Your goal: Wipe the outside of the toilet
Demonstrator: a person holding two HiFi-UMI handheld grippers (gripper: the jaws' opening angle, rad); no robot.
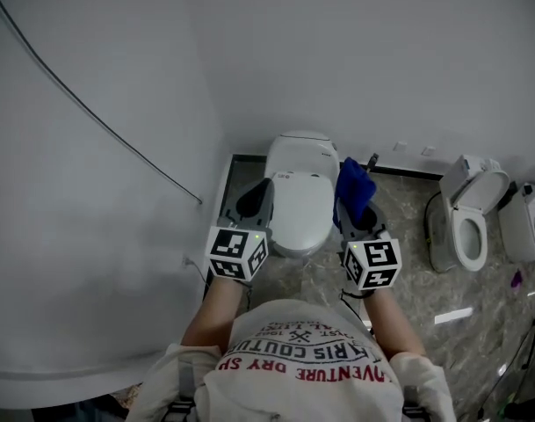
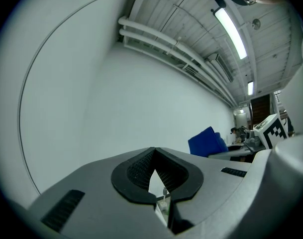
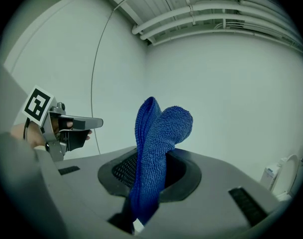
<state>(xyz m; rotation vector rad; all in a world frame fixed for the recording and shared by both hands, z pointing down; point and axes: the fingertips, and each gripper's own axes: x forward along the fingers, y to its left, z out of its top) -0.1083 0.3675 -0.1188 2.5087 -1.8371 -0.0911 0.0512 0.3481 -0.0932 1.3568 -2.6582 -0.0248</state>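
between the right jaws: the right gripper is clamped on a blue terry cloth. the pinch sits low on a bunched fold, and the free end stands up past the jaws in a loose loop.
between the left jaws: nothing. the left gripper has its tips brought together on empty air.
how the cloth should handle: light, soft and floppy by the look of its pile. it will likely mould to curves, but could drag out of the pinch under hard rubbing. a hold on the bunched fold, as now, seems right.
how the toilet should handle: probably heavy, fixed, hard and smooth. it is a thing to press against, not to grip, and the glaze may be slippery.
where the toilet is: the white ceramic toilet with its lid down stands against the wall, straight ahead, between the two grippers. the cloth hangs just beside its right flank; whether they touch i cannot tell.
how the toilet looks: rounded, glossy, evenly white, with no marks to be made out.
further out: grey marbled floor; two more white toilets with raised lids, well apart to the right.
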